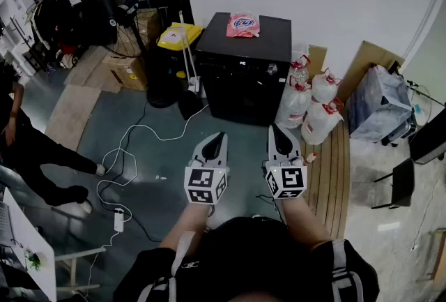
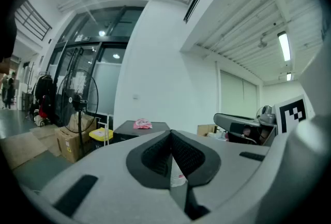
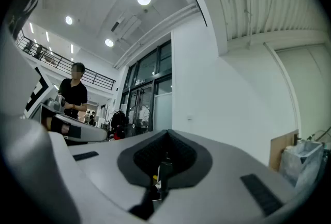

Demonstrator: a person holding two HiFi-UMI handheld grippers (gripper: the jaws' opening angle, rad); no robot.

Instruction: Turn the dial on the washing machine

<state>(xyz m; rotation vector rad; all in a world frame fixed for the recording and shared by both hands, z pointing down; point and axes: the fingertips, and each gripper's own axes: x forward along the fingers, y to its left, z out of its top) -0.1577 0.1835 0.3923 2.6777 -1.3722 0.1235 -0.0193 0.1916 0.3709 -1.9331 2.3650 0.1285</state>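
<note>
The black washing machine (image 1: 244, 70) stands against the white wall, with a pink bag (image 1: 242, 24) lying on its top. Its small dial (image 1: 272, 69) shows on the front panel near the upper right. My left gripper (image 1: 217, 137) and right gripper (image 1: 279, 130) hover side by side over the floor, well short of the machine, both pointing at it. Both are shut with nothing between the jaws. In the left gripper view the jaws of the left gripper (image 2: 170, 137) meet, with the machine (image 2: 129, 129) far beyond. The right gripper (image 3: 165, 140) is likewise shut in its own view.
Several white jugs (image 1: 311, 104) crowd the machine's right side, on wooden planks (image 1: 336, 168). A yellow-topped bin (image 1: 178, 36), a standing fan (image 1: 115, 11) and cardboard boxes (image 1: 129, 70) sit to the left. A white cable (image 1: 132, 154) trails across the floor. A person (image 1: 28, 144) stands at far left.
</note>
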